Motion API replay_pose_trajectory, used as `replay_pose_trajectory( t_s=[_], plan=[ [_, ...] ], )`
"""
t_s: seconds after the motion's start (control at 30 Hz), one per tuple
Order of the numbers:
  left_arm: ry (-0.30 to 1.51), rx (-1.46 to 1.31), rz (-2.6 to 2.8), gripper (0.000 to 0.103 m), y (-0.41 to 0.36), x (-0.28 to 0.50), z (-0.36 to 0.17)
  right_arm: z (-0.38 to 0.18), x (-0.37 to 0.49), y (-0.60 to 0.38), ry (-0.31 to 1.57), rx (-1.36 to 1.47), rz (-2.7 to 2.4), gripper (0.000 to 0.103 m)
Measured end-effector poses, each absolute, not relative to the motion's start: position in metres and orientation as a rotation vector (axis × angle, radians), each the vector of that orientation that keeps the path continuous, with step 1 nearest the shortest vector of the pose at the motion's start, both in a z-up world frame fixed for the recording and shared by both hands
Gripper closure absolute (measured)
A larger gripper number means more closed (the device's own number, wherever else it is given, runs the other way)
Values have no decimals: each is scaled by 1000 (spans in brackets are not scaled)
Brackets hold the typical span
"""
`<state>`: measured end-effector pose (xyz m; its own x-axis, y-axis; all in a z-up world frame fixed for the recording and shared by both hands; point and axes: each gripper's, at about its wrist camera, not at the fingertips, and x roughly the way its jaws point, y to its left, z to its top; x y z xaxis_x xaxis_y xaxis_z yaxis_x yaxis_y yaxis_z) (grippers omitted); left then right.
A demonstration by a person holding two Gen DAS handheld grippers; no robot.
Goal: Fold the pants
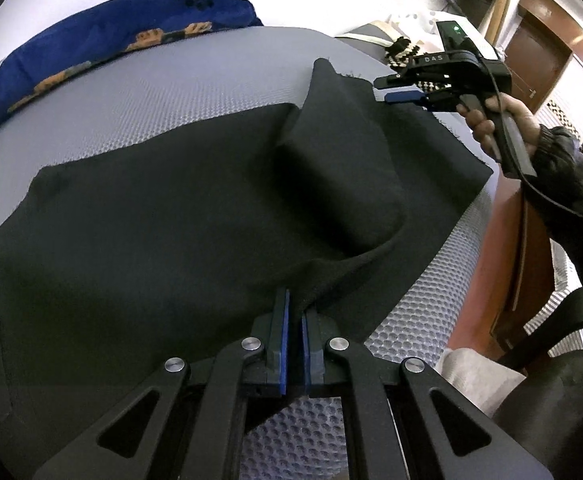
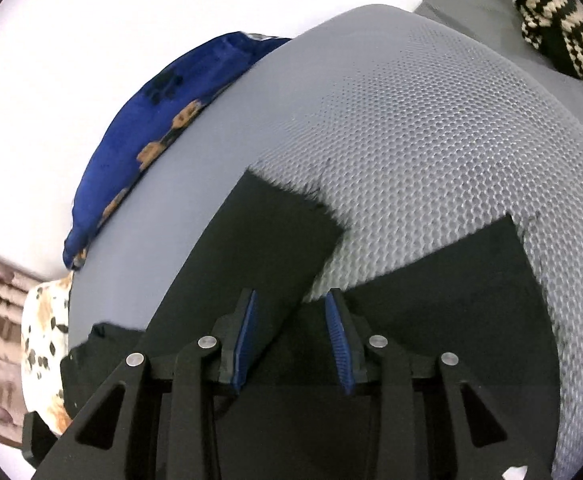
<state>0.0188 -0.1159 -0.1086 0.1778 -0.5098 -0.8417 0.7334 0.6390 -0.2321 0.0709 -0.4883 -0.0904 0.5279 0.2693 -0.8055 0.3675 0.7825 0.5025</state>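
Note:
Black pants [image 1: 163, 220] lie spread on a grey honeycomb mat [image 1: 171, 92]. My left gripper [image 1: 296, 300] is shut on a fold of the pants' near edge, which rises in a ridge toward one leg [image 1: 331, 140]. My right gripper [image 1: 387, 90] shows in the left wrist view, held in a hand at the far leg ends, open and empty. In the right wrist view my right gripper [image 2: 291, 300] hovers open over the two leg ends [image 2: 283, 232], [image 2: 451, 272], with grey mat [image 2: 411, 140] between them.
A blue patterned cloth [image 1: 91, 48] lies at the mat's far left edge. A black and cream knitted item [image 2: 559, 32] sits at the far right. A wooden bed frame [image 1: 507, 260] and a black chair [image 1: 571, 340] stand on the right.

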Motion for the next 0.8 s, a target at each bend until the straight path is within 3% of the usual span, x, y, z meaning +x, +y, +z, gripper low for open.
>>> replay_pose_trajectory(
  t_s=[0.2,0.4,0.8],
  plan=[
    [1097,237,-880,98,-117,21,-112,-100,92,-495,1026,730,-66,73],
    [1105,240,-872,98,-119,20,-115,-98,103,-501,1029,695,-88,95],
    [1092,239,-885,98,-119,20,-114,-34,65,-485,955,438,-227,100]
  ],
)
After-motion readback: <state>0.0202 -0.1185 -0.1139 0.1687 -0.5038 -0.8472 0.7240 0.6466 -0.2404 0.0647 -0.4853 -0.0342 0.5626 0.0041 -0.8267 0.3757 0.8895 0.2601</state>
